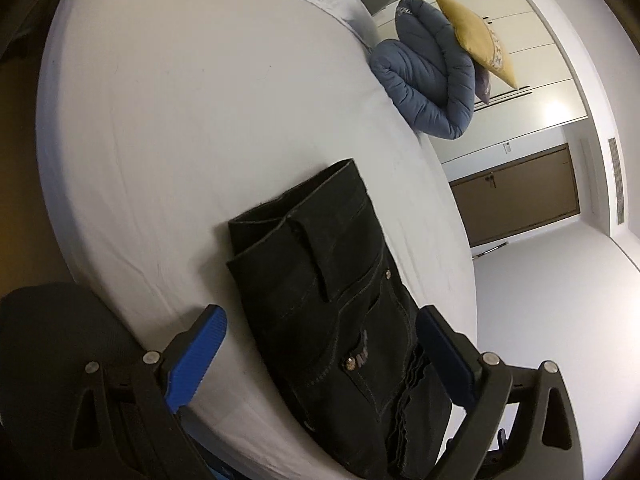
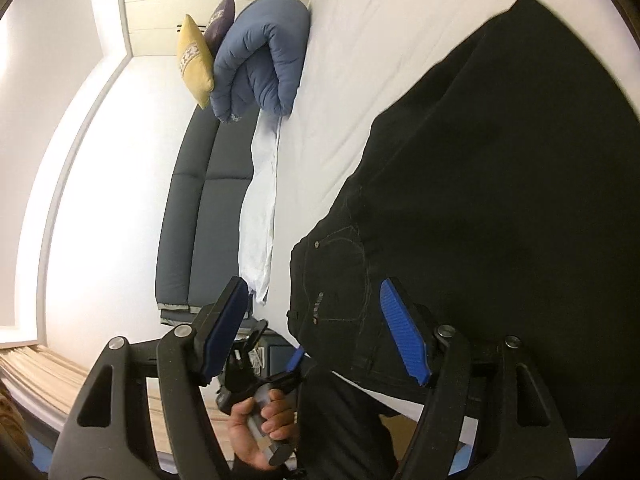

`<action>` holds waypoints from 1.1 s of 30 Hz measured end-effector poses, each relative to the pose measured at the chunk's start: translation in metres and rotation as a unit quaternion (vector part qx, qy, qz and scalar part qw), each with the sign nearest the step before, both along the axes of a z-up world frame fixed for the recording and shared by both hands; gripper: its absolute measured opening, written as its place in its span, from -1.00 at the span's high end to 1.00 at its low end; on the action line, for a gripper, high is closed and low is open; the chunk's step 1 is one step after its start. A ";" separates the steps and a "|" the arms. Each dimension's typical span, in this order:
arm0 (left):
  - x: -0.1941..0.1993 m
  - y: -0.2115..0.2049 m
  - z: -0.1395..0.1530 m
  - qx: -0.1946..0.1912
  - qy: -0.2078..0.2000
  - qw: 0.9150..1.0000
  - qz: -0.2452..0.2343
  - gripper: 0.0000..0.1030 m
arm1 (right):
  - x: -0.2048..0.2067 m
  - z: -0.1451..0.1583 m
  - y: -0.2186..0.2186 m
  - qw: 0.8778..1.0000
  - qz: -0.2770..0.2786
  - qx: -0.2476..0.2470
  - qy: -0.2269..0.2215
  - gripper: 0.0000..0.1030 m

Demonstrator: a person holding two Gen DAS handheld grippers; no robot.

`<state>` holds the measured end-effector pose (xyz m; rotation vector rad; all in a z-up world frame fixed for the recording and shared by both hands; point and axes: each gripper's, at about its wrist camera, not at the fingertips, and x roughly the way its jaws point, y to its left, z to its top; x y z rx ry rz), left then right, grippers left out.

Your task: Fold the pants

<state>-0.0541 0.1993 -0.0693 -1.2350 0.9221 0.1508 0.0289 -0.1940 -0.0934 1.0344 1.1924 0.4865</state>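
Observation:
Black jeans [image 1: 332, 280] lie folded on the white bed sheet [image 1: 180, 120], waistband and rear pocket towards me. My left gripper [image 1: 320, 344] is open, its blue pads on either side of the jeans' near end, not closed on them. In the right wrist view the jeans [image 2: 500, 200] spread dark across the sheet [image 2: 360, 60]. My right gripper [image 2: 316, 328] is open and empty at the jeans' waist edge near the bed's edge. The left gripper [image 2: 276, 364] and the hand holding it show below.
A rolled blue duvet [image 1: 424, 84] with a yellow cushion [image 1: 476, 36] sits at the bed's far side. A dark grey headboard [image 2: 200, 208] and a crumpled white sheet [image 2: 260, 208] run along one edge. Wardrobe doors and a brown door [image 1: 516, 196] stand beyond.

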 end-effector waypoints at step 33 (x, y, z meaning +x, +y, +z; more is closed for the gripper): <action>0.020 0.011 -0.033 -0.094 0.002 0.994 0.053 -0.62 | 0.029 -0.026 0.049 0.999 0.046 -0.012 0.016 -0.33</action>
